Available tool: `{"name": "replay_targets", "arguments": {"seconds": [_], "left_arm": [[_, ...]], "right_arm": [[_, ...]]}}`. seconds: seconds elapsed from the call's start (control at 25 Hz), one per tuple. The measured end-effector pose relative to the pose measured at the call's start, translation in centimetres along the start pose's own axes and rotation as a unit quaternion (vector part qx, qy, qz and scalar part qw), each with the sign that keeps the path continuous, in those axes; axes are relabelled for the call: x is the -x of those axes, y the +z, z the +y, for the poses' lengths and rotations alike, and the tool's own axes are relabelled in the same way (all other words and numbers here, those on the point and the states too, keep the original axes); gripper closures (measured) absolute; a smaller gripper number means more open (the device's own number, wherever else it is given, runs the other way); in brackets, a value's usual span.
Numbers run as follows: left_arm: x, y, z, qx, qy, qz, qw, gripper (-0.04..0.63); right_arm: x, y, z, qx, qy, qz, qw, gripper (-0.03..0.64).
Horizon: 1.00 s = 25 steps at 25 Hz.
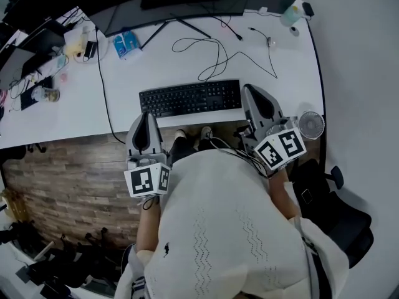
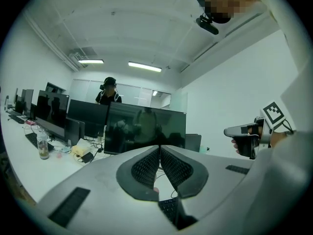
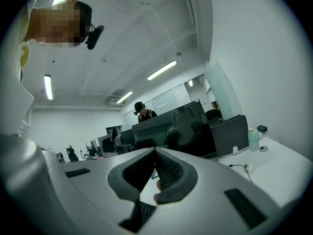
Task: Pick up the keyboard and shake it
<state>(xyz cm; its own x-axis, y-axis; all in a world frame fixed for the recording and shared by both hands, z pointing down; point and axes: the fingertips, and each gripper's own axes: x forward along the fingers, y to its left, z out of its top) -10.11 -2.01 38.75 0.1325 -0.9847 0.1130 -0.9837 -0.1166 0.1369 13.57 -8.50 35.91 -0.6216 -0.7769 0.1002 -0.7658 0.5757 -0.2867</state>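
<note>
A black keyboard (image 1: 190, 98) lies flat on the white desk (image 1: 124, 108), near its front edge. My left gripper (image 1: 148, 114) hovers just off the keyboard's front left corner, jaws closed together with nothing between them. At the keyboard's right end is my right gripper (image 1: 248, 88), likewise shut and empty. In the left gripper view the left gripper (image 2: 159, 148) points up at the monitors, with a strip of the keyboard (image 2: 169, 207) below the jaws. The right gripper view shows the right gripper (image 3: 155, 152) tilted upward too, and a sliver of the keyboard (image 3: 145, 210) beneath.
A dark monitor (image 1: 181, 2) stands behind the keyboard, with loose black cables (image 1: 212, 52) between them. A small white fan (image 1: 310, 124) sits at the desk's right front corner. A blue packet (image 1: 126, 44) and a bottle (image 1: 45, 94) lie to the left. A person (image 2: 108, 89) stands behind the monitors.
</note>
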Motion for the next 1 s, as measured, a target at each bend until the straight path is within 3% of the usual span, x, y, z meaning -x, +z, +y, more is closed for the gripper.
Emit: {"name": "replay_targets", "arguments": {"seconds": [0.28,0.64,1.0], "left_arm": [[-1.2,0.4,0.7,0.003,-0.033,0.005,0.9994,0.575],[-1.3,-1.3,4.0,0.023,-0.039,0.033,0.9985,0.575],[-3.3,-2.9,6.1,0.016,-0.049,0.053,0.9972,0.575]], "right_arm": [[-0.6,-0.8,0.7,0.000,-0.022,0.013,1.000,0.615],[-1.5,-1.8,1.3,0.005,-0.049,0.031,0.998,0.615],[-2.8,-3.5,-0.2,0.003,-0.073,0.053,0.996,0.615]]}}
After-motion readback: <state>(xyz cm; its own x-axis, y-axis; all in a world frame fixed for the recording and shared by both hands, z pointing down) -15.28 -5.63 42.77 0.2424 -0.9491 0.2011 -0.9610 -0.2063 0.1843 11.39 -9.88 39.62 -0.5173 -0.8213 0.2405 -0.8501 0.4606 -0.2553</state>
